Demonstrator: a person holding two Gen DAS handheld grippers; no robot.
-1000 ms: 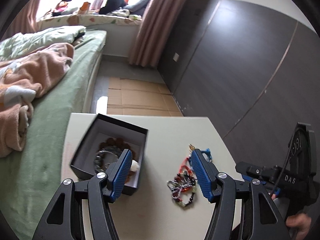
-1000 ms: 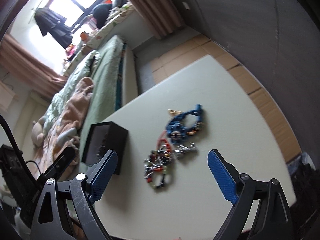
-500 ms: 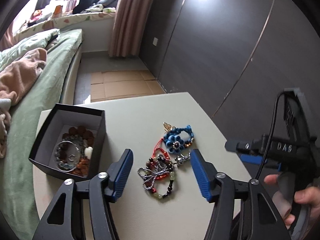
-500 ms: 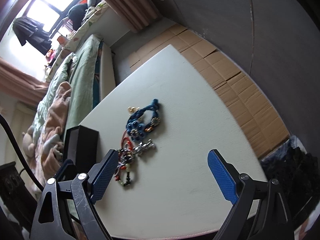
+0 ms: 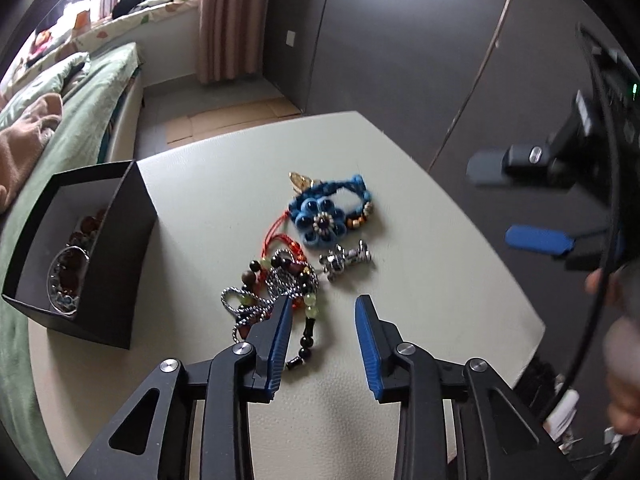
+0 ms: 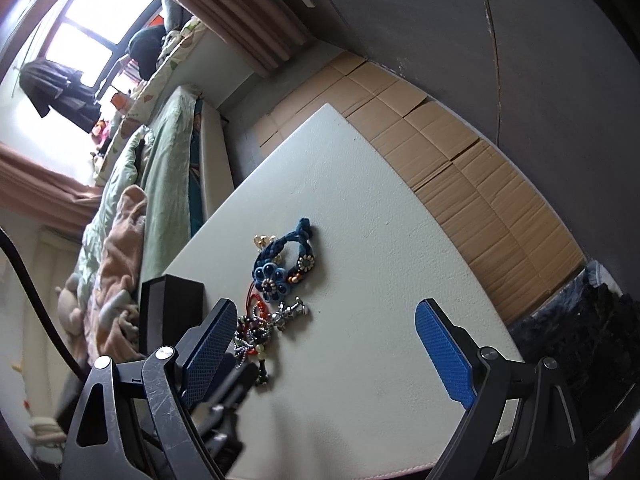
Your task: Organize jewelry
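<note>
Closest to the left camera, the left gripper (image 5: 322, 308) hangs low over the pale table (image 5: 440, 240) with its jaws apart at a medium width and nothing between them. Its left blue pad (image 5: 280, 336) stands over the near end of the beaded bracelet (image 5: 280, 280), a tangle of dark, green and red beads with a grey-white cord and a red string. The bulk of this tangle lies just ahead of the claw and a little to its left, and its long axis runs from the near dark beads away toward the red string, so roughly along the fingers and not across them. I judge that the claw must shift slightly left, or turn, before it can close on the strand.

Just beyond the tangle lies a small silver charm (image 5: 346, 260), and then the blue flower bracelet (image 5: 326, 212), which touches the red string.

To the left stands the black box (image 5: 132, 248), open on top, with some bead bracelets already inside, so part of the sorting looks done.

The right gripper (image 6: 324, 340) is held wide and empty, higher and to the right side of the table. The left one is clearly nearer to the jewelry.
</note>
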